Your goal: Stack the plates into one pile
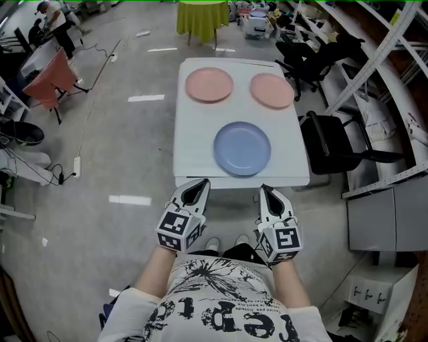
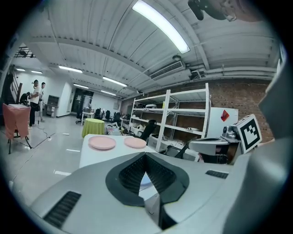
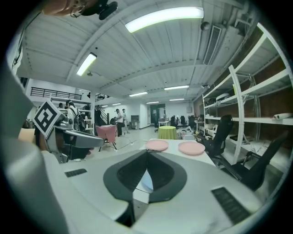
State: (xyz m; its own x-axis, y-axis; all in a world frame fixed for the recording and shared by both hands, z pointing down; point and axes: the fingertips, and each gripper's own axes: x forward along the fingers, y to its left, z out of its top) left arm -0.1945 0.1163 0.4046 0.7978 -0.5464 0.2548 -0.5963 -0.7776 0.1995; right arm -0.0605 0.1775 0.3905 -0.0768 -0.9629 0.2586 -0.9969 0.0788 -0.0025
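Observation:
Three plates lie apart on the white table (image 1: 194,143). A blue plate (image 1: 242,148) is nearest me, a pink plate (image 1: 209,85) is at the far left and another pink plate (image 1: 272,90) at the far right. My left gripper (image 1: 198,186) hovers shut and empty just short of the table's near edge. My right gripper (image 1: 267,192) is beside it, also shut and empty. In the left gripper view the two pink plates (image 2: 102,142) (image 2: 135,142) show beyond the closed jaws. The right gripper view shows both pink plates (image 3: 157,145) (image 3: 192,147) too.
Black office chairs (image 1: 334,143) stand right of the table, with metal shelving (image 1: 374,60) behind them. A green-covered round table (image 1: 202,17) stands beyond the far end. A power strip and cable (image 1: 77,165) lie on the floor at left. People stand at the far left.

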